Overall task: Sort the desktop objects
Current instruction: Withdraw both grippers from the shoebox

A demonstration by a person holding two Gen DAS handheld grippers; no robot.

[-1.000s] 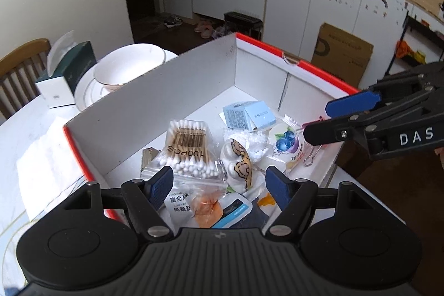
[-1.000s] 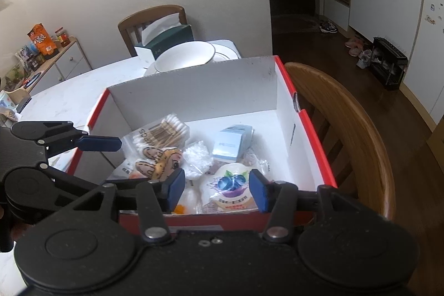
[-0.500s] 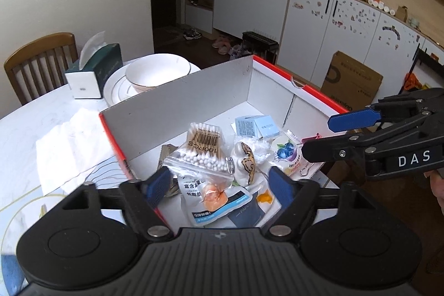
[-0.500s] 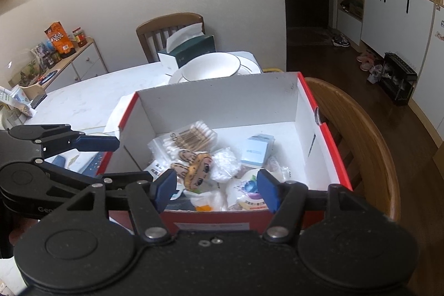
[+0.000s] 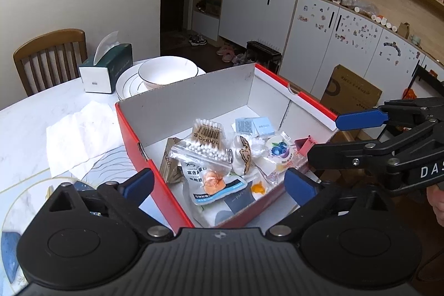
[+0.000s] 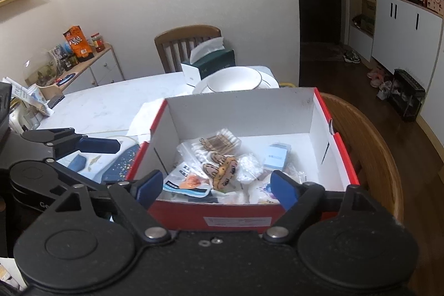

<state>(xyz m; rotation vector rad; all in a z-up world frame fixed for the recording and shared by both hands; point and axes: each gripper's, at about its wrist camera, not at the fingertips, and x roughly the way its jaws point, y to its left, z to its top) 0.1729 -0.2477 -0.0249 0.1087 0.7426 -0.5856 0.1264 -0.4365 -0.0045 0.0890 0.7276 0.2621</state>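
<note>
A red box with white inside walls (image 5: 194,99) (image 6: 241,113) stands on the white table. It holds a bag of cotton swabs (image 5: 206,142) (image 6: 216,143), a cartoon-face pouch (image 5: 242,154) (image 6: 222,171), a blueberry packet (image 5: 279,151), a small blue box (image 5: 254,125) (image 6: 276,156) and a pink clip (image 5: 305,143). My left gripper (image 5: 219,183) is open and empty above the box's near corner. My right gripper (image 6: 216,186) is open and empty over the box's front edge; it also shows in the left wrist view (image 5: 335,139).
A white bowl on a plate (image 5: 166,72) (image 6: 236,79) and a green tissue box (image 5: 106,67) (image 6: 211,63) stand behind the box. A white paper napkin (image 5: 80,135) lies left of it. Wooden chairs stand at the far side (image 6: 188,45) and right side (image 6: 369,146).
Both grippers have pulled back and up from the box, so it looks smaller and more of the table shows. Both stay open and empty.
</note>
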